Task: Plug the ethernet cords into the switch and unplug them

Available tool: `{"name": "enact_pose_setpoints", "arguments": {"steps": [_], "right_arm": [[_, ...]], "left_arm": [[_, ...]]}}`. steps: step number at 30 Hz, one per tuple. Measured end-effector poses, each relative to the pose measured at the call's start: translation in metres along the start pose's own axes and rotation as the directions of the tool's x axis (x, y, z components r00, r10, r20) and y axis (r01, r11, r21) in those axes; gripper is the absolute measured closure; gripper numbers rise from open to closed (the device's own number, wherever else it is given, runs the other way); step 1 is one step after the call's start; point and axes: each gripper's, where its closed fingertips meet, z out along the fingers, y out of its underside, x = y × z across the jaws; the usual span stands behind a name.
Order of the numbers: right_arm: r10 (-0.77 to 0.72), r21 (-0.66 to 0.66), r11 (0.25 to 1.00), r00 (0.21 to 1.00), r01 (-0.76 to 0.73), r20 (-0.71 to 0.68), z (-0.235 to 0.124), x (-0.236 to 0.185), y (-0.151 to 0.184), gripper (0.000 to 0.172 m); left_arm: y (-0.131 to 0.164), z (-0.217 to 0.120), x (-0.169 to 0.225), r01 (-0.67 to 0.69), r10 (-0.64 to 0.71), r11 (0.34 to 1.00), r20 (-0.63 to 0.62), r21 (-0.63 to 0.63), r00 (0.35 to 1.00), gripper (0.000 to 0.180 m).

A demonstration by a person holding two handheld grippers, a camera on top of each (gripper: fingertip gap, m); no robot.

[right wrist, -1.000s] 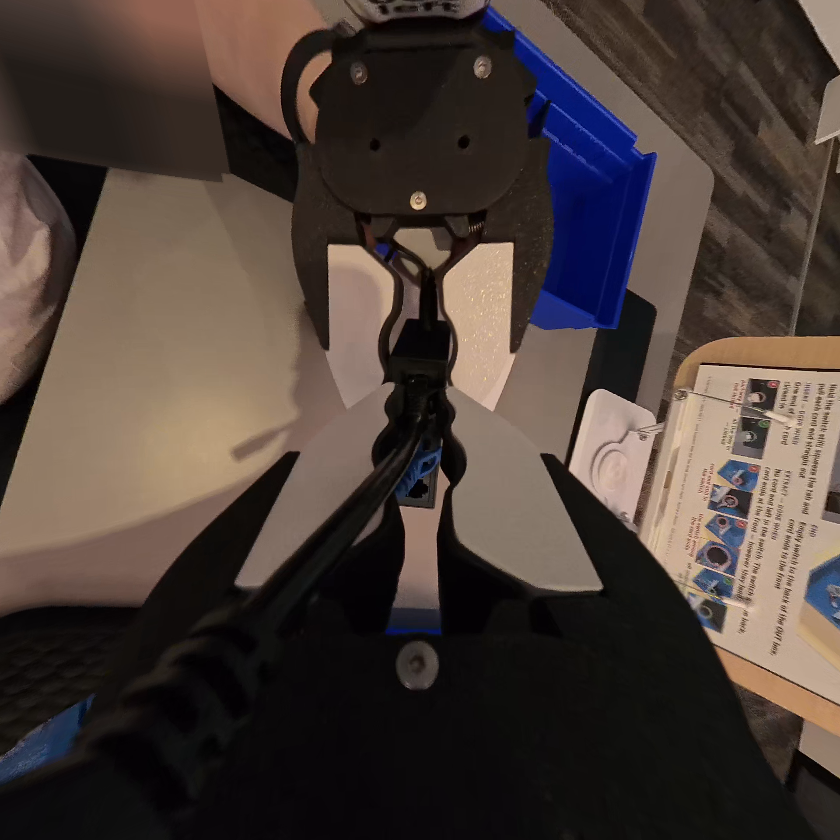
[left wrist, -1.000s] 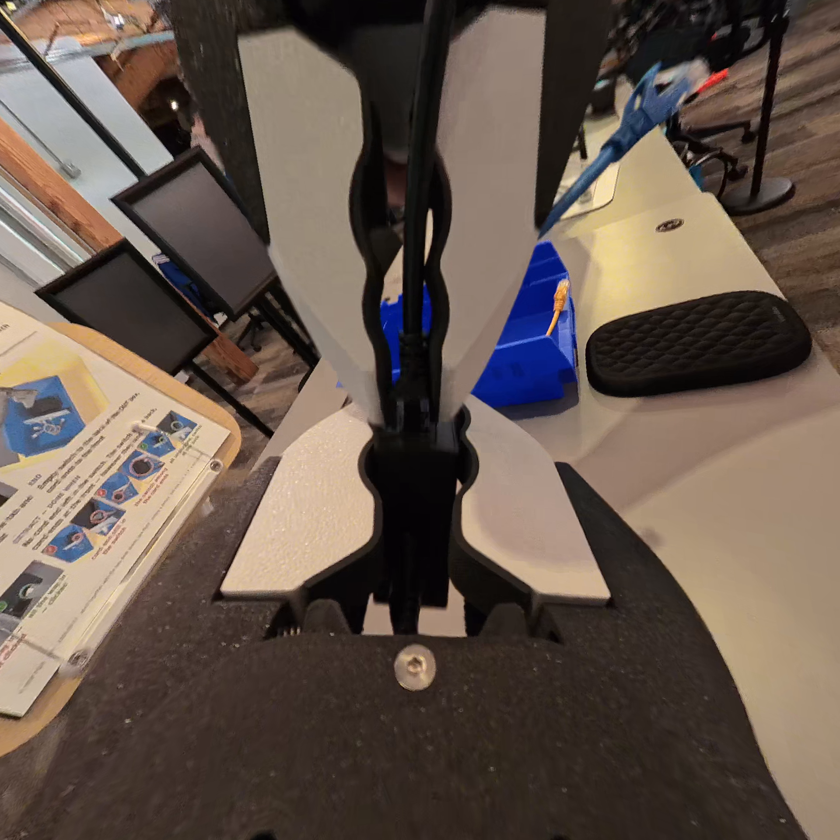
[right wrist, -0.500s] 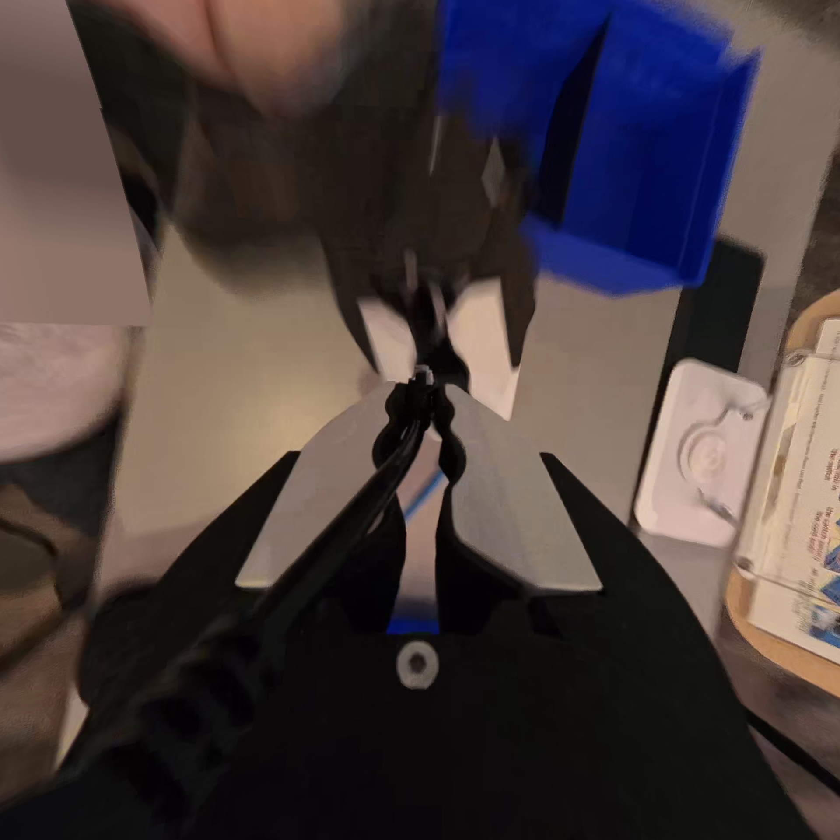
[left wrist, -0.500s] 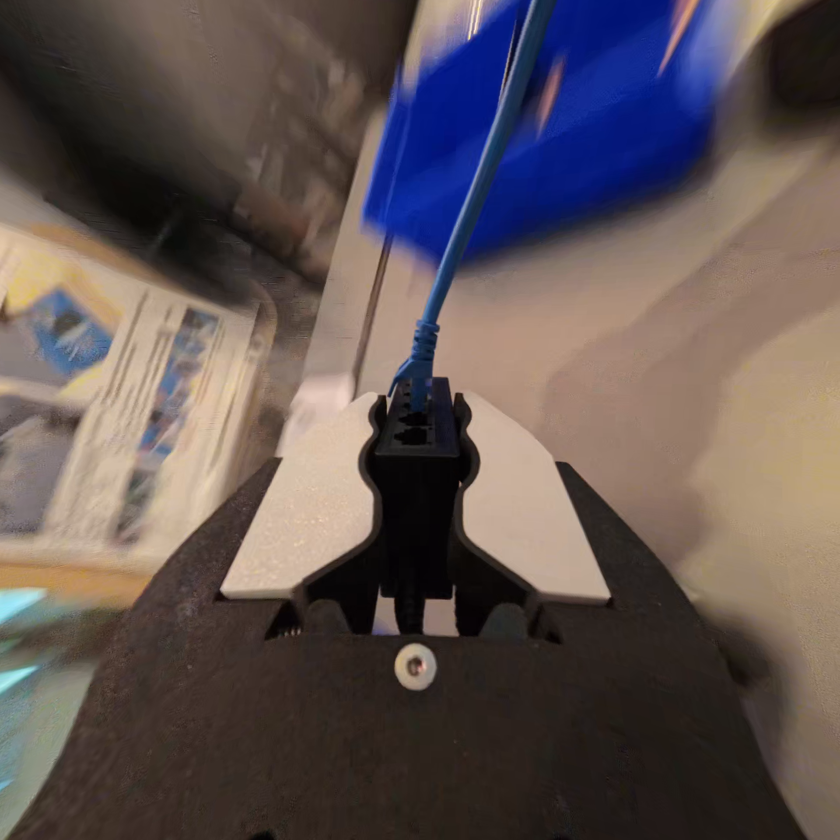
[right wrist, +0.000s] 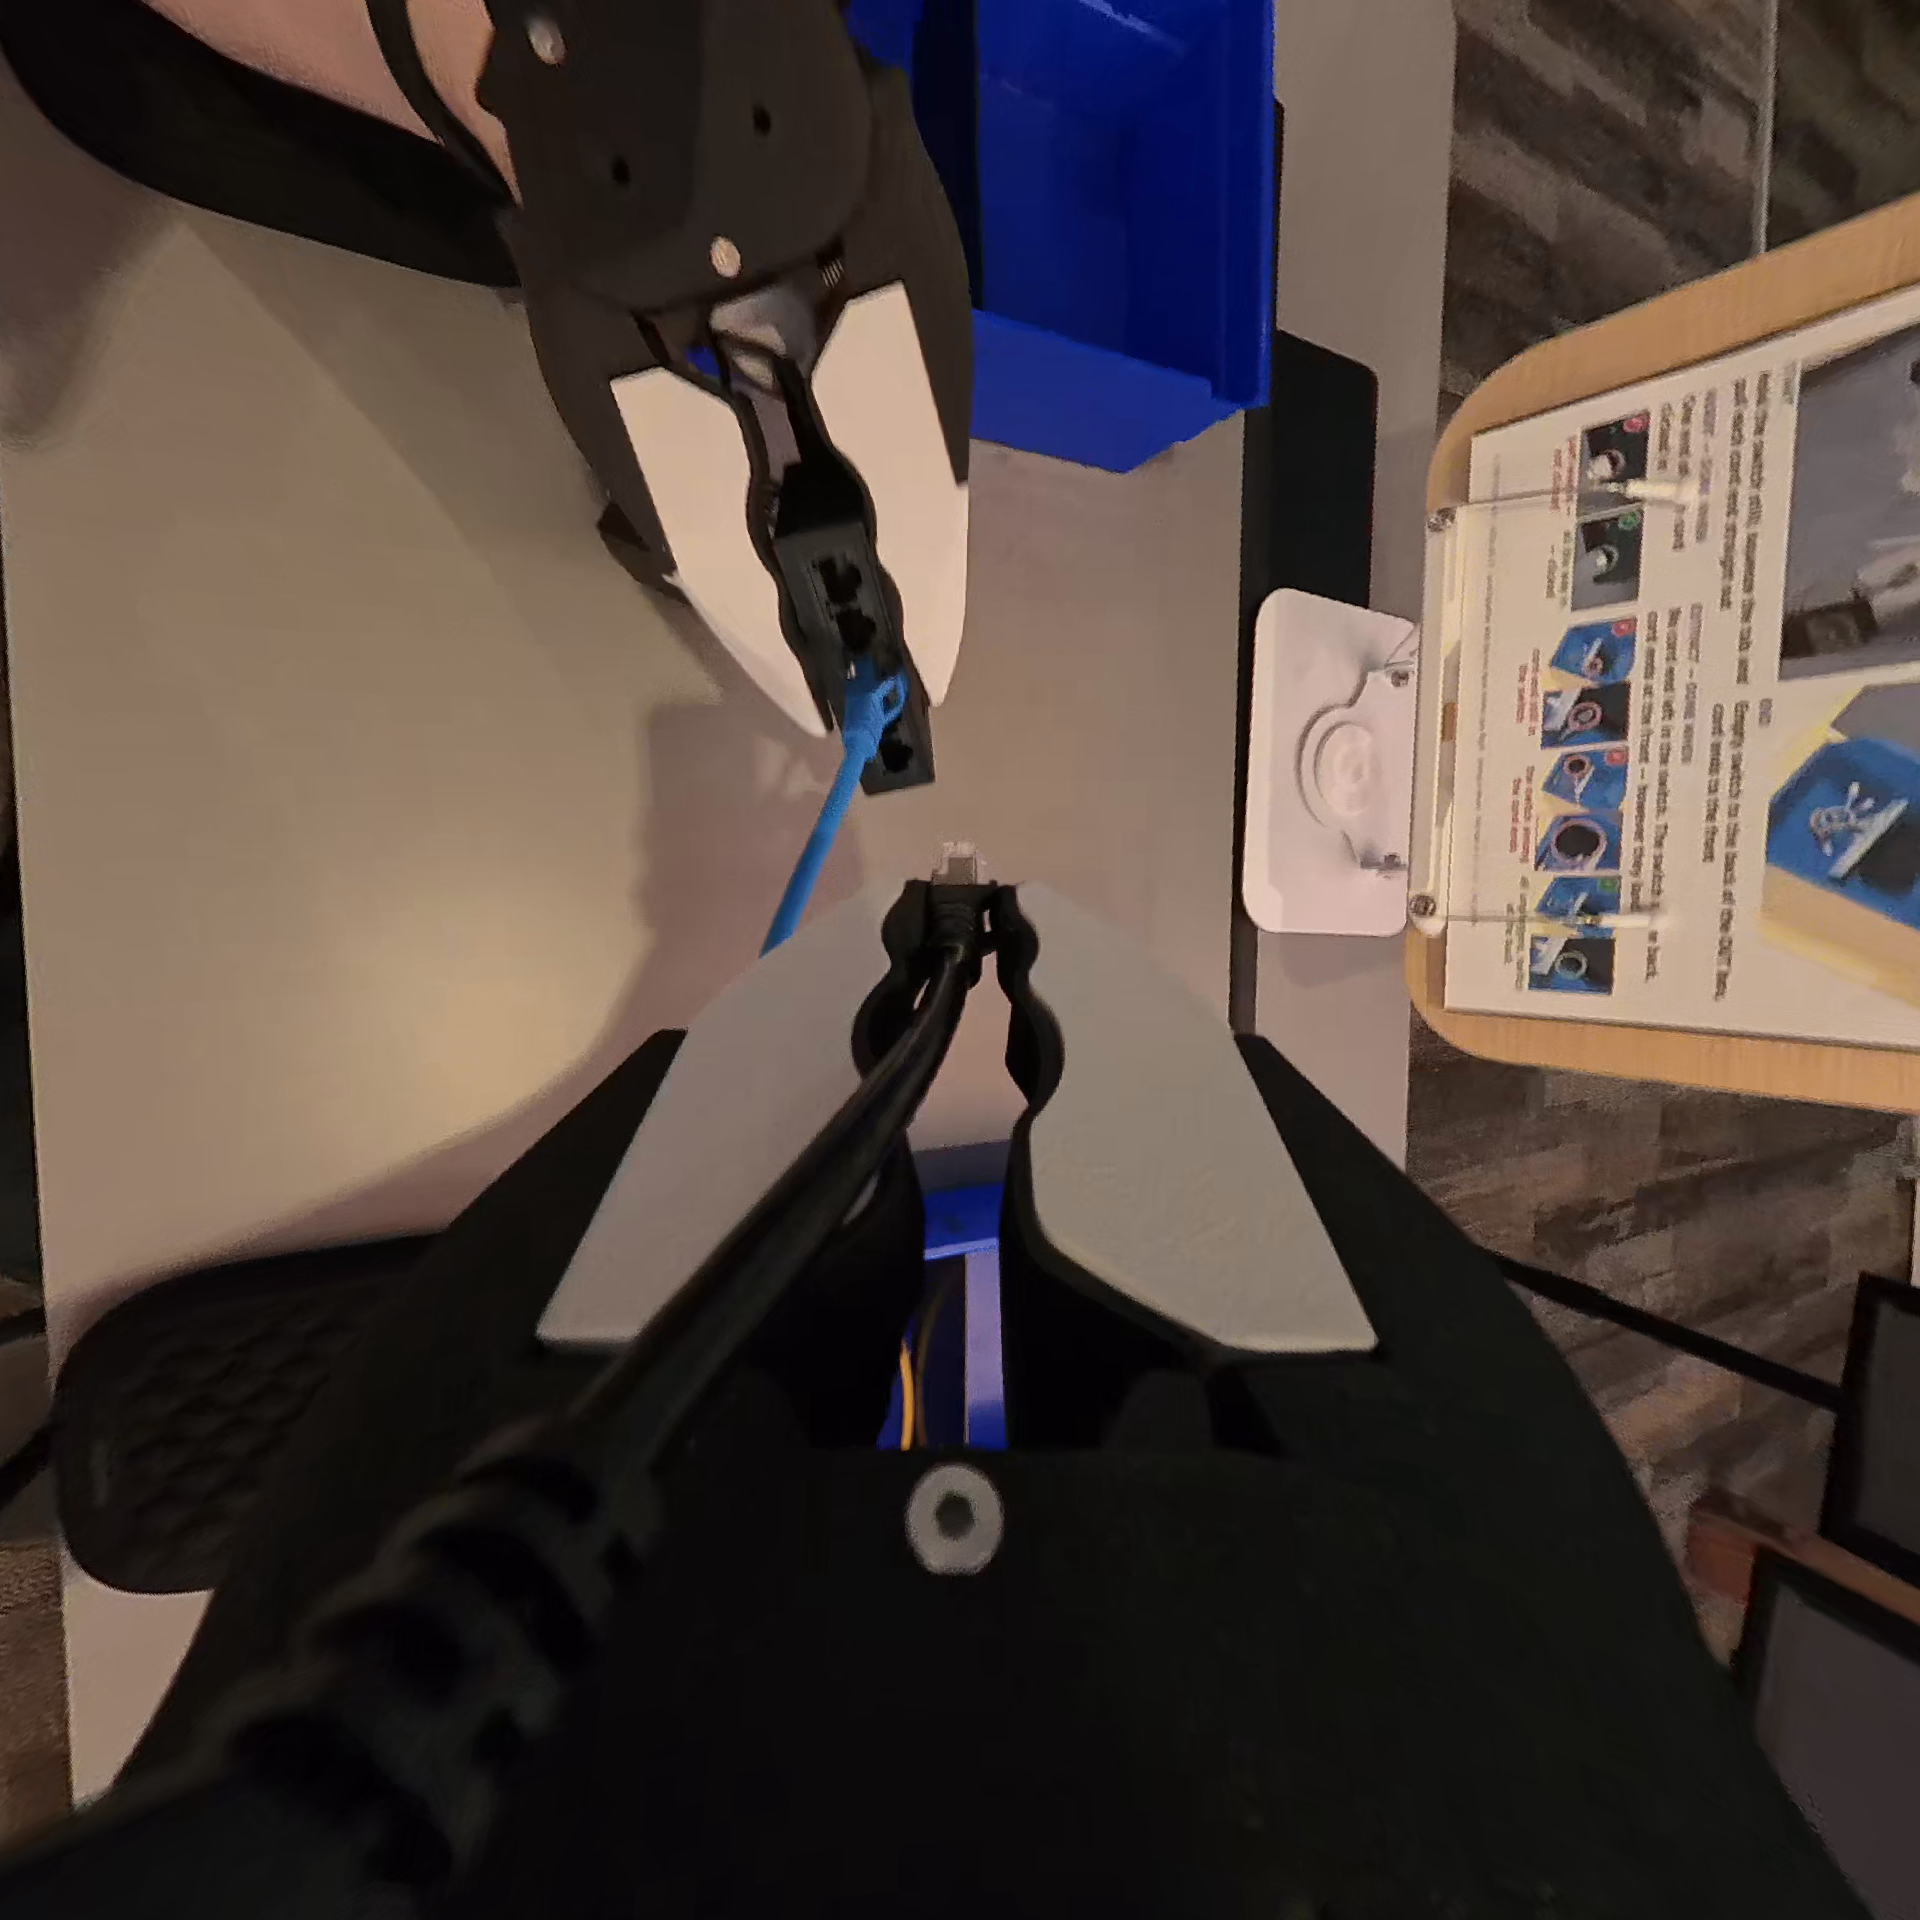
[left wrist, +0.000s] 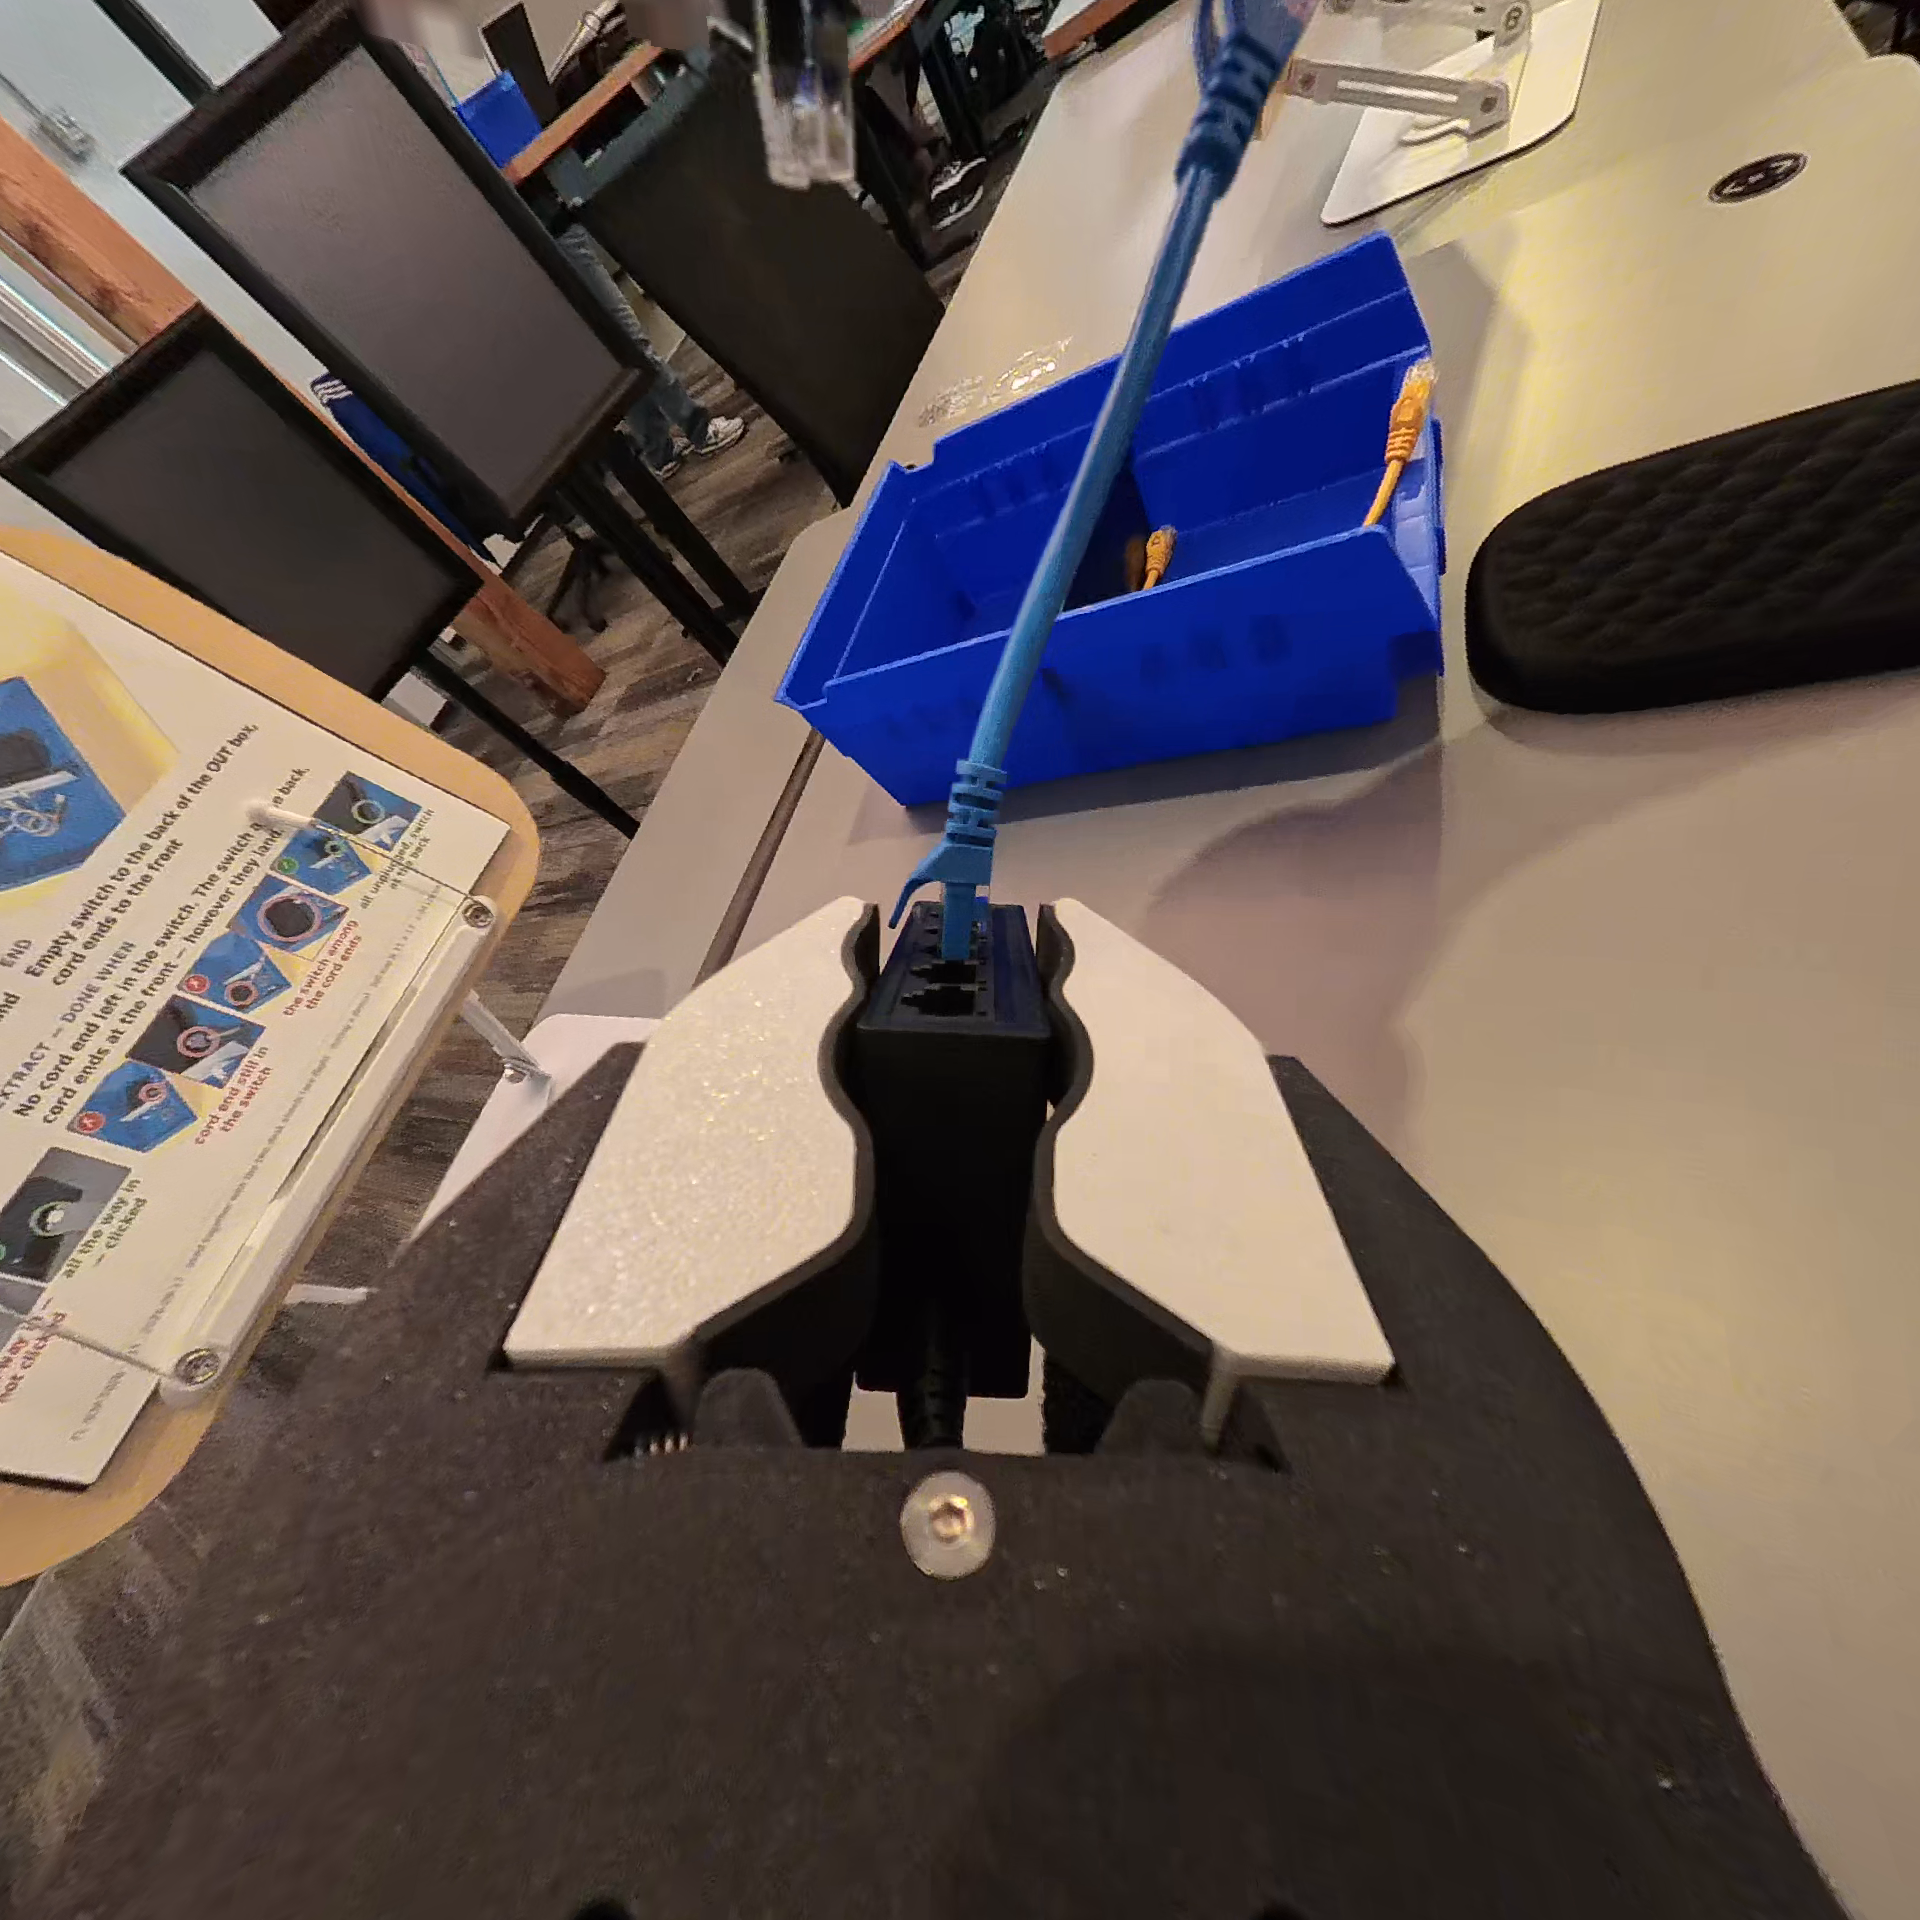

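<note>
The black switch (right wrist: 847, 634) is clamped between the pads of the left gripper (left wrist: 951, 940), held in the air above the grey table (left wrist: 1558, 1039), with its row of ports turned toward the right gripper (right wrist: 951, 904). A blue cord (left wrist: 1081, 520) is already seated in one port; the ports on either side of it are seen empty. In the right wrist view, the long axis of the switch runs obliquely, its far end tipped down and to the right.

The black cord (right wrist: 914, 1060) is pinched by the narrowly parted fingers of the right gripper just behind its clear plug (right wrist: 956, 862), which juts forward past the fingertips. The plug is pointed almost straight at the switch, near it but apart. The empty end port (right wrist: 899, 753) lies just ahead and slightly left of the plug. A short advance with a small leftward correction is judged to be needed, the plug's axis being squared to the tilted port face.

Behind lies the blue bin (left wrist: 1143, 623), with orange cord ends (left wrist: 1403, 436) in it.
</note>
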Motion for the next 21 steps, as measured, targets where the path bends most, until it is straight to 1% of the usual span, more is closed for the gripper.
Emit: {"name": "enact_pose_setpoints", "arguments": {"steps": [2, 3, 4, 7, 9, 11, 12, 15, 18, 21], "right_arm": [[0.041, 0.017, 0.999, 0.999, -0.041, 0.012, -0.006, -0.002, 0.011, 0.160], [0.039, 0.045, 0.998, 0.999, -0.041, 0.036, -0.011, -0.008, 0.016, 0.159], [0.051, 0.041, 0.998, 0.998, -0.052, 0.033, -0.014, -0.009, 0.025, 0.159], [0.149, -0.014, 0.989, 0.986, -0.148, 0.076, -0.022, -0.019, 0.064, 0.159], [0.251, -0.096, 0.966, 0.961, -0.241, 0.113, -0.025, -0.026, 0.105, 0.159], [0.377, -0.243, 0.908, 0.918, -0.341, 0.122, -0.023, -0.036, 0.158, 0.159], [0.417, -0.321, 0.873, 0.903, -0.366, 0.105, -0.020, -0.041, 0.186, 0.159], [0.487, -0.523, 0.765, 0.869, -0.375, 0.089, -0.006, -0.063, 0.257, 0.159], [0.542, -0.617, 0.691, 0.834, -0.376, 0.099, 0.014, -0.081, 0.296, 0.159], [0.557, -0.719, 0.606, 0.827, -0.340, 0.079, 0.026, -0.089, 0.331, 0.158]], "left_arm": [[0.000, -0.005, -0.001, -0.017, 0.017, 1.000, 0.002, -0.011, 1.000, 0.152], [-0.001, -0.008, -0.001, -0.023, 0.023, 1.000, 0.002, -0.012, 1.000, 0.152], [-0.003, -0.011, -0.001, -0.025, 0.025, 1.000, 0.002, -0.010, 1.000, 0.152], [-0.012, -0.021, -0.003, -0.032, 0.032, 0.999, 0.007, 0.012, 0.999, 0.152], [-0.019, -0.026, -0.005, -0.040, 0.039, 0.999, 0.010, 0.024, 0.999, 0.152], [-0.023, -0.031, -0.004, -0.042, 0.042, 0.999, -0.010, 0.015, 0.999, 0.152], [-0.022, -0.032, -0.004, -0.044, 0.044, 0.999, -0.021, -0.002, 0.999, 0.152], [-0.021, -0.035, -0.005, -0.066, 0.065, 0.998, -0.013, -0.023, 0.998, 0.152], [-0.020, -0.037, -0.001, -0.065, 0.064, 0.997, -0.033, -0.032, 0.997, 0.152], [-0.014, -0.037, -0.001, -0.070, 0.069, 0.996, -0.029, -0.058, 0.997, 0.152]]}}
